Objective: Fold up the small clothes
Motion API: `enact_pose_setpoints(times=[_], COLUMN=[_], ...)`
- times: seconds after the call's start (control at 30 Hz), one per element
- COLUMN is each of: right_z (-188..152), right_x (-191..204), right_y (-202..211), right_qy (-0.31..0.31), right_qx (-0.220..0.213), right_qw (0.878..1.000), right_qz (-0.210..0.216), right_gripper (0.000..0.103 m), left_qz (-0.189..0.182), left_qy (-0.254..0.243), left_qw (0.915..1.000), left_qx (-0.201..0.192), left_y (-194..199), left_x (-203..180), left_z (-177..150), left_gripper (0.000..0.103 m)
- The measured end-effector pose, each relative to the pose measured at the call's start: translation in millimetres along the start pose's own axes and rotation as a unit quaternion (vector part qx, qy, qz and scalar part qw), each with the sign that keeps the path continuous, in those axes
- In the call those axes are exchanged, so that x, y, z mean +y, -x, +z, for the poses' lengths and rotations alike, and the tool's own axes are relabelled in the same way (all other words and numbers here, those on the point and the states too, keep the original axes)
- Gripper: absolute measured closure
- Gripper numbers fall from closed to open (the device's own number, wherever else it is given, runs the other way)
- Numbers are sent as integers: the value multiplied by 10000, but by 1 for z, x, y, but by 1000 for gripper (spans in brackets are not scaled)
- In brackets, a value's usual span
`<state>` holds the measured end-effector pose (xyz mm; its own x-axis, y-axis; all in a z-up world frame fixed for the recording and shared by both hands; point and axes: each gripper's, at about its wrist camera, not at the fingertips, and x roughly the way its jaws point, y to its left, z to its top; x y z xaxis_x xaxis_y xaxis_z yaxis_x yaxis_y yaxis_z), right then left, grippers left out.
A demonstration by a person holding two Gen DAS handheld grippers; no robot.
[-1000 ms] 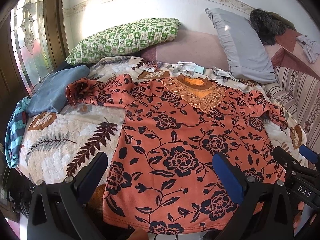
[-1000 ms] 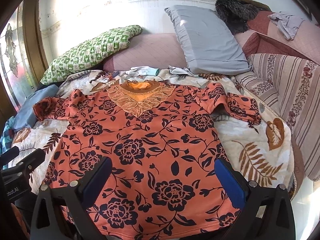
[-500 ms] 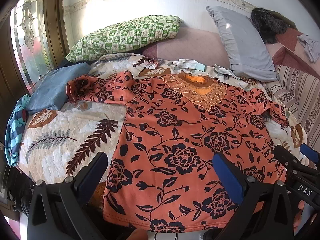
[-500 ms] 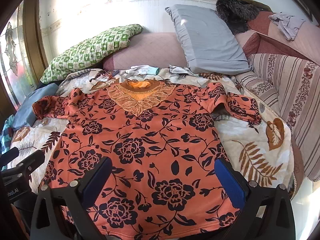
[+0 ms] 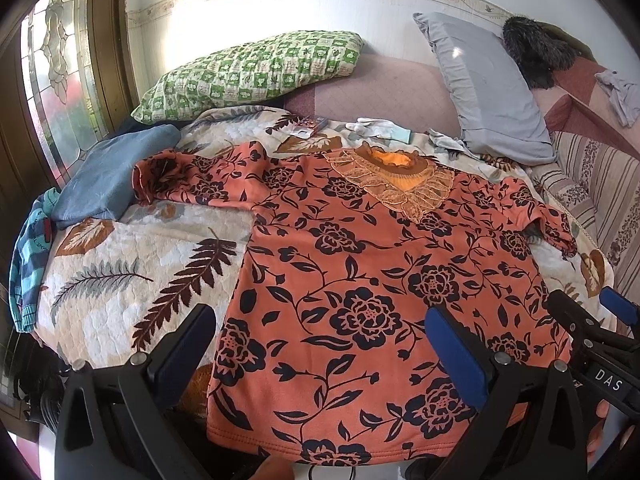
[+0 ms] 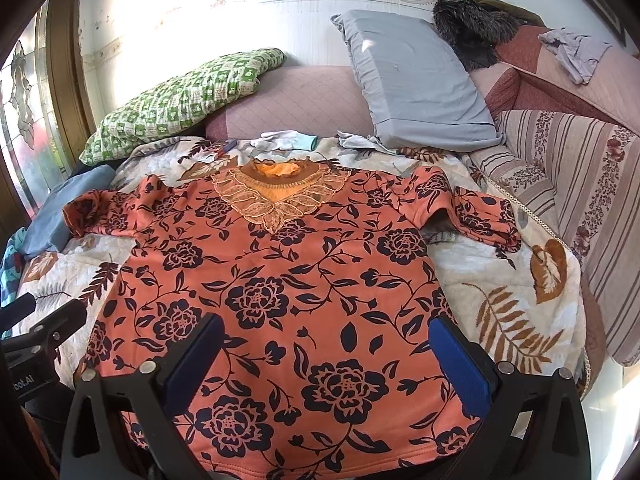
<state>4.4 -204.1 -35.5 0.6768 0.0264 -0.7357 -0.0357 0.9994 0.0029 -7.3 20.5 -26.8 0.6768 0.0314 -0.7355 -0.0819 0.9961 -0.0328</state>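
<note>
An orange blouse with dark flowers [image 5: 360, 280] [image 6: 288, 280] lies spread flat, face up, on the leaf-print quilt [image 5: 120, 272] [image 6: 500, 280], collar away from me and both short sleeves out to the sides. My left gripper [image 5: 320, 340] hovers open above the hem near the blouse's left bottom corner, nothing between its fingers. My right gripper [image 6: 324, 344] hovers open over the hem on the right half, also empty. The right gripper's black frame shows at the right edge of the left wrist view, and the left one's at the left edge of the right wrist view.
A green checked pillow [image 5: 248, 68] and a grey pillow [image 5: 484, 88] lean at the back. Folded blue clothes [image 5: 104, 176] sit at the quilt's left edge. White gloves [image 5: 380, 126] lie beyond the collar. A striped sofa arm [image 6: 580, 184] bounds the right side.
Both grippers have risen and drawn back slightly; the blouse sits a little lower and farther in view. The blouse itself has not moved.
</note>
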Motion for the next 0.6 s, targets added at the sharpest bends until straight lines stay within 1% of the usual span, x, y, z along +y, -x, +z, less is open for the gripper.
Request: enact_pose_setpoints(times=[0.6], right_z=[0], right_x=[0], right_y=[-3], right_qy=[8], right_qx=[18], right_qw=[10000], right_qz=[10], right_gripper=[0], left_qz=[13], left_qy=[7], left_qw=[10000], left_qx=[27], left_y=[-2], left_x=[0], left_z=[1], left_gripper=[0])
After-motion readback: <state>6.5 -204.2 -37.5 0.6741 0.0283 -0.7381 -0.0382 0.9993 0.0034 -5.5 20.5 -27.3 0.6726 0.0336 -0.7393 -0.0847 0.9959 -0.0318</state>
